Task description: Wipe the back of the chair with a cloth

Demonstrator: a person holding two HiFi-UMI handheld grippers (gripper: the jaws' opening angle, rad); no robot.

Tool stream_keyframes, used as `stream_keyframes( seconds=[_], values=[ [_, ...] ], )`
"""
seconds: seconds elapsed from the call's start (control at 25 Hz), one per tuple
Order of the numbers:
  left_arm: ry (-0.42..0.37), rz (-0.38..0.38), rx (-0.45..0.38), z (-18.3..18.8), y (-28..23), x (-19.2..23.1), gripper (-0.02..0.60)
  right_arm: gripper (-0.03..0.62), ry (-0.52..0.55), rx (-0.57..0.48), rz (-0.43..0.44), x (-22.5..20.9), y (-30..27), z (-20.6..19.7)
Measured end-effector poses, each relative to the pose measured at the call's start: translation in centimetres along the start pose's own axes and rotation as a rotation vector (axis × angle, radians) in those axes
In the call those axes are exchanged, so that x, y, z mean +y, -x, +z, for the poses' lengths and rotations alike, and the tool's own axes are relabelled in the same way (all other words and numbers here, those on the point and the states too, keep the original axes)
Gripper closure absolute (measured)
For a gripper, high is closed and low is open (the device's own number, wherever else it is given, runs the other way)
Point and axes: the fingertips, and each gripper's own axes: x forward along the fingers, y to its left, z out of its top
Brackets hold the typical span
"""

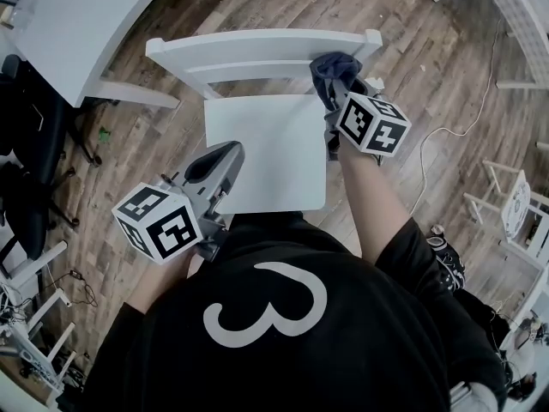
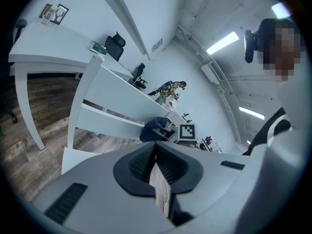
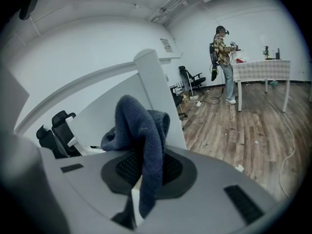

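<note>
Nearest to me, my left gripper (image 1: 221, 163) hangs low over the near left corner of the chair seat (image 1: 266, 157). Its jaws are pressed together with nothing between them, and it plays no part in the wipe. In the left gripper view the chair lies ahead of those jaws and a little to their left, well apart from them. Further out, my right arm reaches forward along the right side of the seat, elbow bent, wrist angled in toward the chair. The right gripper (image 1: 336, 101) has its jaws clamped on the dark blue cloth (image 1: 334, 69). In the right gripper view the cloth (image 3: 142, 130) bunches up and flops over the jaw tips, so the fabric leads and the plastic sits behind it. Straight ahead of those jaws, touching the cloth, is the top rail (image 1: 249, 48) of the white chair back. The contact is at the rail's right end, just beside the right post (image 3: 148, 79). The rail's long axis runs crosswise to the right jaws, and nearly all of it stretches away to their left. I judge the next stroke has to travel left along that axis with the cloth kept pressed forward. The right hand is the nearer one and the only one holding the cloth. The lower slat (image 1: 225, 77) sits just below and nearer than the rail.
</note>
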Motion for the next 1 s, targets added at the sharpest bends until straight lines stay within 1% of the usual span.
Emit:
stream_keyframes(
  seconds=[0.2,0.32,0.56,0.76,1.0],
  values=[
    [-0.008,0.004,0.009,-0.3,-0.4,-0.5,0.568,0.542,-0.013,-0.011,-0.008,-1.1,0.4,0.2],
    [-0.006,0.005,0.011,-0.5,-0.4,-0.3,0.568,0.542,0.001,-0.011,-0.021,-1.4,0.4,0.1],
    [0.009,0.0,0.002,-0.4,-0.1,0.1,0.568,0.543,0.001,-0.033,0.007,-0.4,1.0,0.1],
    [0.025,0.009,-0.015,-0.1,1.0,1.4,0.568,0.542,0.009,-0.038,0.076,3.0,0.9,-0.7],
    [0.052,0.035,-0.041,0.3,3.2,3.9,0.568,0.542,0.013,-0.007,0.217,9.4,-0.7,-3.1]
  ],
)
